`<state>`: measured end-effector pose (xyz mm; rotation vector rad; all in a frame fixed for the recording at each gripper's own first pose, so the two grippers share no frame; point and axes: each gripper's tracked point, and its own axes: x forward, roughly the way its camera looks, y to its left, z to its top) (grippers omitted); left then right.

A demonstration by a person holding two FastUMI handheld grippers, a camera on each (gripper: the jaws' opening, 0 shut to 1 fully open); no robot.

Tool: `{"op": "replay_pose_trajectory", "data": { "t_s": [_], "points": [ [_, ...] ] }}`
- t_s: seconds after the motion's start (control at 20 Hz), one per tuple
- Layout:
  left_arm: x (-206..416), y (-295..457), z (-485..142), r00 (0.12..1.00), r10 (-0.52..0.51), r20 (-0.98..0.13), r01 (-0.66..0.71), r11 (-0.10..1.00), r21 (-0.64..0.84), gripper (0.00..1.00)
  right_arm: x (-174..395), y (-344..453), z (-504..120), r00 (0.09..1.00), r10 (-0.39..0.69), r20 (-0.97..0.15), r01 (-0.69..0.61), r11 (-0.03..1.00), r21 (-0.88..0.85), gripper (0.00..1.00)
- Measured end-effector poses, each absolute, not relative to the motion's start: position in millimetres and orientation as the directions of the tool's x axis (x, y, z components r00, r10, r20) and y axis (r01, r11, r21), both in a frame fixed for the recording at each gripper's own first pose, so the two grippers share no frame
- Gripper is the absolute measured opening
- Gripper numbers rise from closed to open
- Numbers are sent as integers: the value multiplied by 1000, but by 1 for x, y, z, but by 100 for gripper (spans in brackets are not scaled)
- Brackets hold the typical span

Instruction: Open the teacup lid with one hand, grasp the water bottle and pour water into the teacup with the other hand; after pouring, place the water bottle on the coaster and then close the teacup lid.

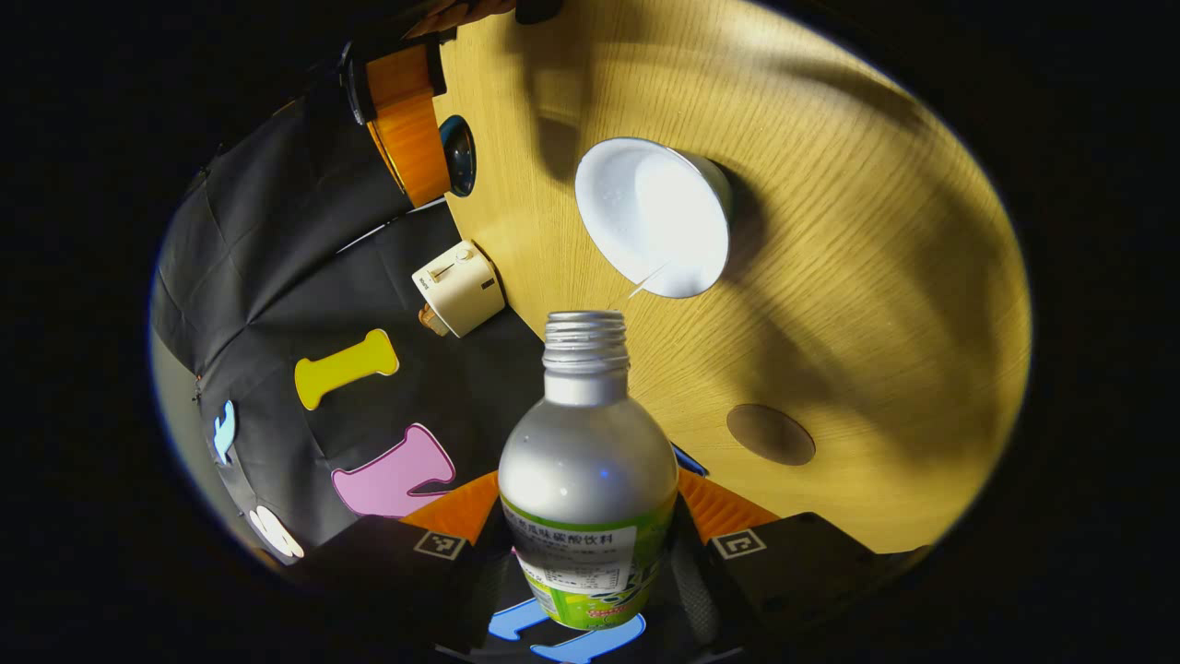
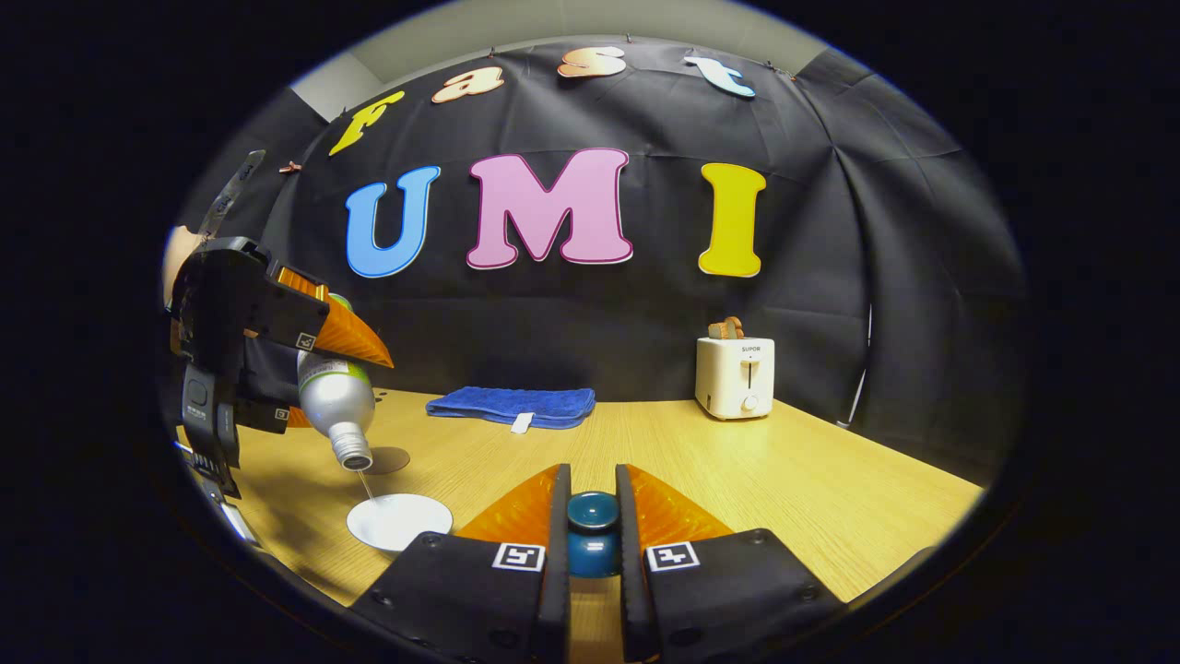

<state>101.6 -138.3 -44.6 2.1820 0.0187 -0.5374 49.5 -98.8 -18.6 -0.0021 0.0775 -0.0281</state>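
The water bottle (image 1: 587,480) is tipped mouth-down over the teacup (image 1: 656,217), its cap off, and a thin stream of water (image 1: 645,284) runs from the threaded neck into the white bowl of the cup. The left gripper (image 1: 590,544) holds it: its 2 fingers press on either side of the labelled lower body. The teacup stands open on the wooden table (image 1: 830,304), and the round brown coaster (image 1: 771,433) lies bare on the wood, near the cup and apart from it.

The right gripper (image 2: 593,516) is held up above the table, its 2 fingers pinching the knob of the blue teacup lid (image 2: 592,530). The left gripper view catches that gripper farther off at the table's edge, with the lid (image 1: 458,154) seen as a dark blue disc beside it.

The table is pale wood with fine grain, crossed by broad soft shadows. Black cloth closes the booth behind it.

The right gripper view adds the room upright: a folded blue towel (image 2: 513,406) lying flat at the back of the table, a white toaster (image 2: 735,376) with bread in its slot to the right, and the bottle (image 2: 337,397) slanting down over the cup (image 2: 398,522) from the left. The left gripper view shows the toaster (image 1: 458,288) too, and looks into the cup's wet white inside.
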Motion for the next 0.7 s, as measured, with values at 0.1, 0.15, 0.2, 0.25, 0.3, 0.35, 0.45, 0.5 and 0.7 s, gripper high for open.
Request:
{"op": "replay_pose_trajectory", "data": {
  "t_s": [0.1,0.15,0.2,0.25,0.3,0.35,0.45,0.5,0.7],
  "points": [
    [100,-139,-45,905,-182,-384,192,-630,752,81,50,-99,-19,997,-28,-78,28,1000,-3,25],
    [99,-138,-45,905,-183,-384,192,-629,753,81,50,-99,-18,997,-28,-78,28,1000,-3,25],
    [102,-139,-45,904,-187,-384,191,-627,755,81,50,-98,-18,997,-28,-78,28,1000,-3,25],
    [102,-139,-46,904,-192,-382,188,-624,759,81,50,-99,-19,997,-29,-77,28,1000,-3,25],
    [103,-140,-47,903,-196,-382,188,-619,762,81,50,-100,-19,997,-31,-77,31,1000,-4,25],
    [101,-141,-49,902,-207,-379,183,-613,769,81,49,-100,-19,996,-35,-77,35,999,-4,25],
    [99,-146,-51,897,-241,-371,171,-585,793,81,49,-100,-18,996,-36,-77,35,999,-4,25],
    [99,-148,-53,896,-254,-365,174,-555,813,81,49,-100,-19,996,-35,-77,35,999,-4,25],
    [93,-145,-54,903,-281,-324,243,-288,926,81,49,-100,-19,996,-36,-76,36,999,-4,25]
  ]
}}
